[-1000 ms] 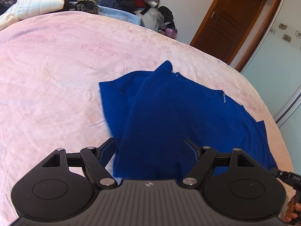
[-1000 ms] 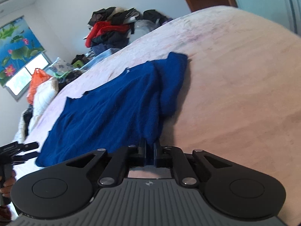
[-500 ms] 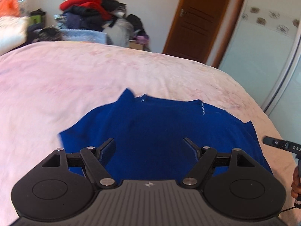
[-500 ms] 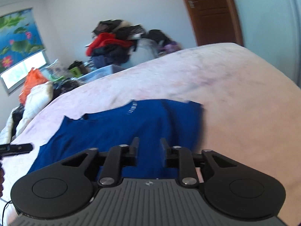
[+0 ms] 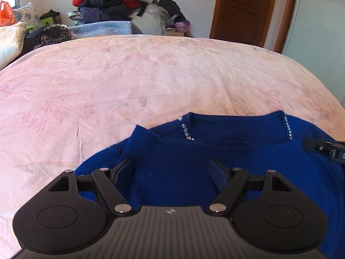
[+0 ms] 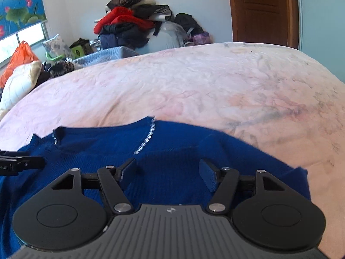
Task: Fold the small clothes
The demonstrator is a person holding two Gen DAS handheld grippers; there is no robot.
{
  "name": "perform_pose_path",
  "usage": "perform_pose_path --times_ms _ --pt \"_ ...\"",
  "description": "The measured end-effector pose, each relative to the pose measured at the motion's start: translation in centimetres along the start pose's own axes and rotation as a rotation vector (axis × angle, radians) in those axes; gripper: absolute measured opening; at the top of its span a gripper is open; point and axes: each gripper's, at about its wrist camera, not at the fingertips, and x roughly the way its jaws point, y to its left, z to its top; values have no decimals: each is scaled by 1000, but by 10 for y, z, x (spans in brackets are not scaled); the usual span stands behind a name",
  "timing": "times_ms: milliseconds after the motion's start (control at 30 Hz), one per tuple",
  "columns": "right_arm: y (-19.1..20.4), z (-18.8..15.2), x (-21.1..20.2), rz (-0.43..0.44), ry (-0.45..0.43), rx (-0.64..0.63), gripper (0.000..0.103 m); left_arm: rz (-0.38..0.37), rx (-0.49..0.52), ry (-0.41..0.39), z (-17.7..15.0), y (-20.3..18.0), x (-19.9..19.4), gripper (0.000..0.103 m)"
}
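Item: royal-blue knit sweater (image 5: 215, 157) with two short rows of clear rhinestones beside the neckline. It lies on the pale pink, faintly flowered bedspread (image 5: 129, 82) at your near edge of the bed, neckline toward the far side, one folded blue flap poking out at its left.

Left gripper (image 5: 171, 168): black, two-fingered, jaws spread wide, nothing between them. Your fingers (image 5: 123, 169) sit low over the sweater's left part; whether they touch the knit cannot be told.

Right gripper (image 6: 167, 171): black, jaws likewise wide apart and holding nothing, poised over the sweater's right part, just short of the rhinestone row (image 6: 146, 140). Its tip also shows at the right edge of the left wrist view (image 5: 323, 149), and the left gripper's tip at the left edge of the right wrist view.

Surroundings: heap of red, black and dark clothes (image 6: 131, 26) against the far wall; brown wooden door (image 5: 243, 10) to its right; orange plastic bag (image 6: 19, 58) and white quilted bundle (image 6: 19, 82) at far left; lotus-print window blind (image 6: 19, 4) above.
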Motion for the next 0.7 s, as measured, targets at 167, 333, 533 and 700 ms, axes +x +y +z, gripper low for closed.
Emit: perform_pose_path --times_ms 167,333,533,700 --pt "12 -12 -29 24 -55 -29 73 50 49 -54 -11 -12 -19 77" --pt "35 -33 -39 -39 -38 -191 89 68 28 -57 -25 -13 -31 87" --pt "39 -49 -29 -115 -33 -208 103 116 8 -60 -45 -13 -25 100" --pt "37 -54 -29 -115 -53 -198 103 152 10 -112 -55 -17 -25 103"
